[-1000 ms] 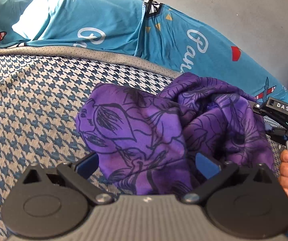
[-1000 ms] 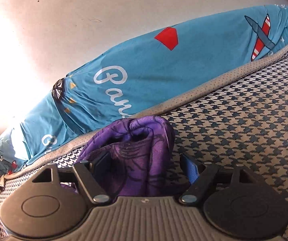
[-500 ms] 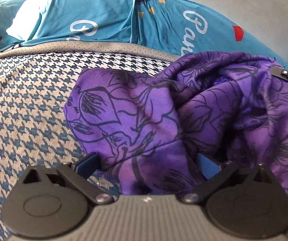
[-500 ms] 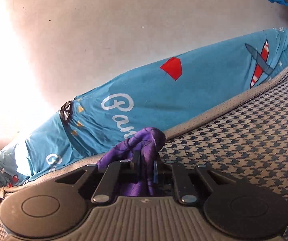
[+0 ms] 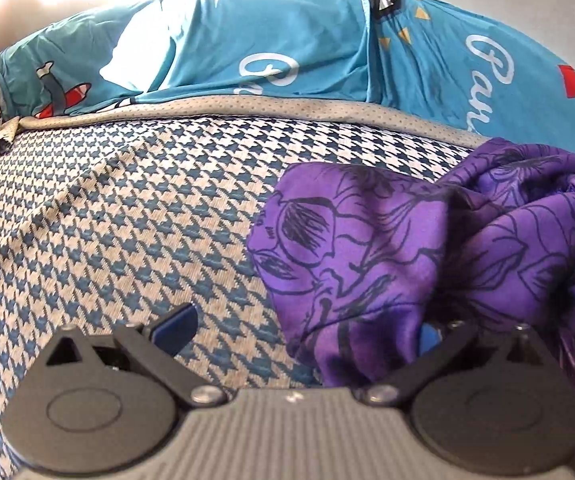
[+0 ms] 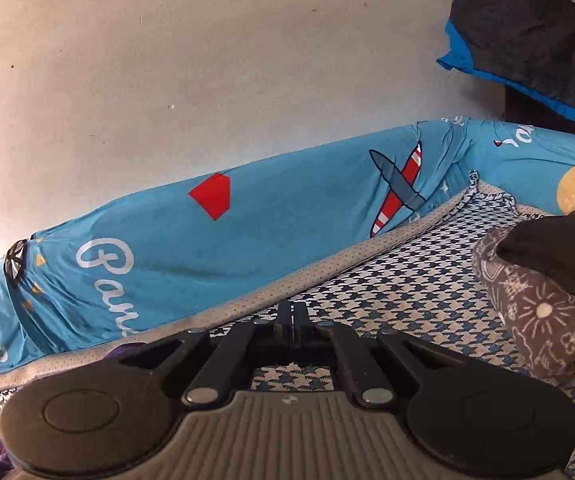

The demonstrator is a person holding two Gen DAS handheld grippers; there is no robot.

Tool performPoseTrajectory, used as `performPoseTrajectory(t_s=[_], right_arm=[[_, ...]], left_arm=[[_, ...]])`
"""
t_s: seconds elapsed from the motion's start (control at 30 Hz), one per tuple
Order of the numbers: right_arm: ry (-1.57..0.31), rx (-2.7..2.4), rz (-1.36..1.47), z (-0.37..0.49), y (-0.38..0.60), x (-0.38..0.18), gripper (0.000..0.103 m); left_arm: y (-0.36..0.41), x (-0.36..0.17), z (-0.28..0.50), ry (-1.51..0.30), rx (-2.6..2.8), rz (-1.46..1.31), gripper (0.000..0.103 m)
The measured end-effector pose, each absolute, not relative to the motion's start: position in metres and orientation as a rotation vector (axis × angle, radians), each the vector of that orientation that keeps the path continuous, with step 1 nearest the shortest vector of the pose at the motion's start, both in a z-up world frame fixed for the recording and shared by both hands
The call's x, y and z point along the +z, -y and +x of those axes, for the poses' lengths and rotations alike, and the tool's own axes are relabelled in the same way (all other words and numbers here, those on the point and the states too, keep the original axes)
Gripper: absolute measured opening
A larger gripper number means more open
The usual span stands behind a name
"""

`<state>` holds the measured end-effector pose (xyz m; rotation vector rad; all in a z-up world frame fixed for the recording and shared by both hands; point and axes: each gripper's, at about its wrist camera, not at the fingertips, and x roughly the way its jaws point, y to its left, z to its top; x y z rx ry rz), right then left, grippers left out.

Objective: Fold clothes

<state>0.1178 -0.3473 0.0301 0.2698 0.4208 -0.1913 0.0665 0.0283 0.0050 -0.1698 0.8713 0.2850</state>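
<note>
A crumpled purple garment with black flower outlines (image 5: 427,256) lies on the blue-and-white houndstooth bed surface (image 5: 127,220), at the right of the left wrist view. My left gripper (image 5: 303,328) is open; its right finger is under the garment's edge, its left finger (image 5: 175,324) is over bare bed. My right gripper (image 6: 292,314) is shut with its fingers pressed together. No cloth shows between the tips; small bits of purple cloth (image 6: 127,350) show at its lower left.
A blue printed pillow or bolster (image 5: 287,48) runs along the far edge against a grey wall (image 6: 207,80). In the right wrist view a grey patterned cloth bundle (image 6: 543,312) with a dark item on top lies right, and dark-blue bedding (image 6: 527,40) is above.
The right gripper closed on the purple garment, then swung right so the garment left its view. The left gripper shifted left, so the garment now sits at its right finger.
</note>
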Motion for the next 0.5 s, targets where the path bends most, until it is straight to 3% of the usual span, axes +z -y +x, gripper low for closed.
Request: performPoseTrajectory(t_s=[0.27,0.37,0.43,0.5], right_arm=[[-0.499,0.004,0.335,0.121,0.34,0.027,0.006],[-0.503,0.049,0.324,0.119,0.333,0.027,0.017],[-0.507,0.066,0.314,0.115,0.331,0.028,0.031],[-0.518,0.095,0.334,0.111,0.332,0.028,0.034]], left_arm=[[-0.034,0.005,0.068,-0.847,0.369,-0.11,0.103],[-0.049,0.008,0.069,-0.828,0.432,-0.118,0.103],[-0.06,0.01,0.069,-0.82,0.467,-0.139,0.103],[-0.072,0.015,0.069,-0.804,0.514,-0.139,0.103]])
